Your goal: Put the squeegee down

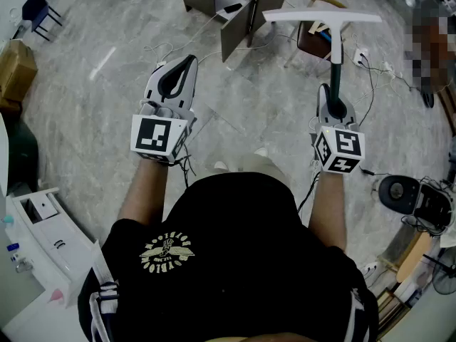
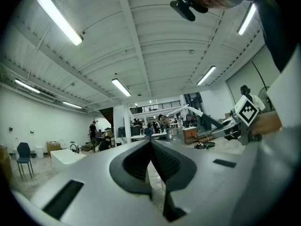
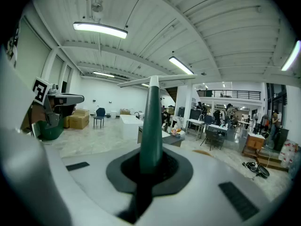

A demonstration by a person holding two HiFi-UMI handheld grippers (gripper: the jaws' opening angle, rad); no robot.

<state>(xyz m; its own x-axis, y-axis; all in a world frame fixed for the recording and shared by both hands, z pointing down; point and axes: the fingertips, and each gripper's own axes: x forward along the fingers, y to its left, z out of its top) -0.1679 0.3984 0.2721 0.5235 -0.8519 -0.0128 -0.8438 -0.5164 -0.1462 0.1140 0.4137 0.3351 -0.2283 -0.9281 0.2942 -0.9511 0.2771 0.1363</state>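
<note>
The squeegee has a dark green handle and a long white blade. It stands out ahead of my right gripper, which is shut on the handle's lower end. In the right gripper view the handle rises from between the jaws of the right gripper, with the blade across the top. My left gripper is held level at the left, shut and with nothing in it. In the left gripper view its dark pads meet, and the squeegee shows far right.
I stand on a grey marbled floor. A dark cabinet and a wooden chair are ahead, with cables trailing on the right. A white shelf unit is at the lower left, and a round black device at the right.
</note>
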